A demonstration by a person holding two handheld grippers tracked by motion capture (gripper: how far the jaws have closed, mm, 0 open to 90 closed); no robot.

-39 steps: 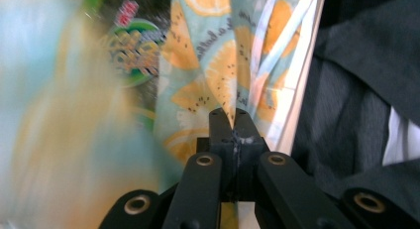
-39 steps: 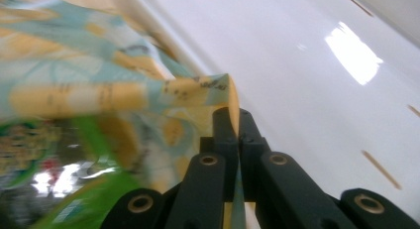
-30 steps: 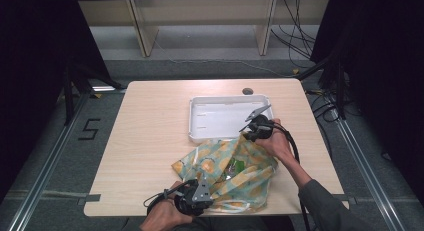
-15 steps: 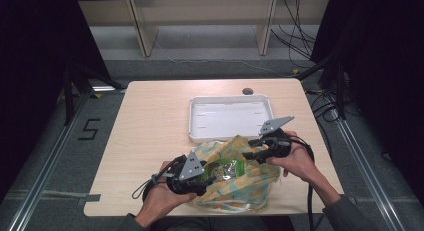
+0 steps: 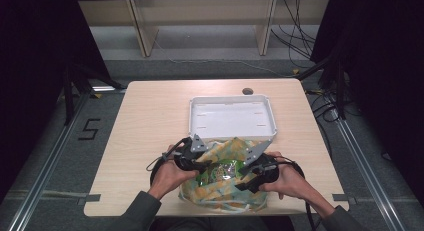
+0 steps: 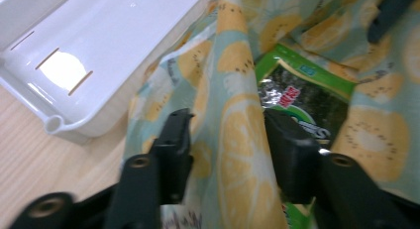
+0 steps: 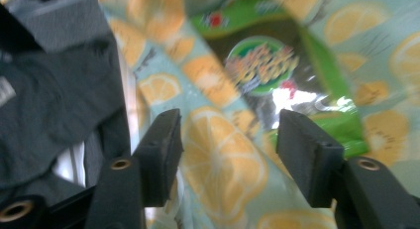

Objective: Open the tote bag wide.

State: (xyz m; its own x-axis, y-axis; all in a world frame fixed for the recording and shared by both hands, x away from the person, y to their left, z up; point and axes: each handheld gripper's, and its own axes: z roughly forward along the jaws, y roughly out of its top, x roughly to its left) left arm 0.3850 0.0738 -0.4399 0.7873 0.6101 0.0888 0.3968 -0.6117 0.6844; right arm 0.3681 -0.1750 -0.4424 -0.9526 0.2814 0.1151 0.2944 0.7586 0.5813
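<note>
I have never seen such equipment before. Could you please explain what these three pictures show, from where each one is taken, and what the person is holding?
A person sits at a wooden table and holds a hand tool in each hand: a gripper with two black jaws. The high view looks down from above the person's side of the table; there the left gripper and the right gripper are at either side of a cloth bag printed with lemon slices. Behind the bag lies a white tray.

The other two pictures come from small cameras riding on each gripper, looking along its jaws. In the left gripper view, a fold of the bag stands between the jaws, whose pads do not clearly press on it. The right gripper's jaws are open over the cloth. Inside the bag lies a green snack packet.
</note>
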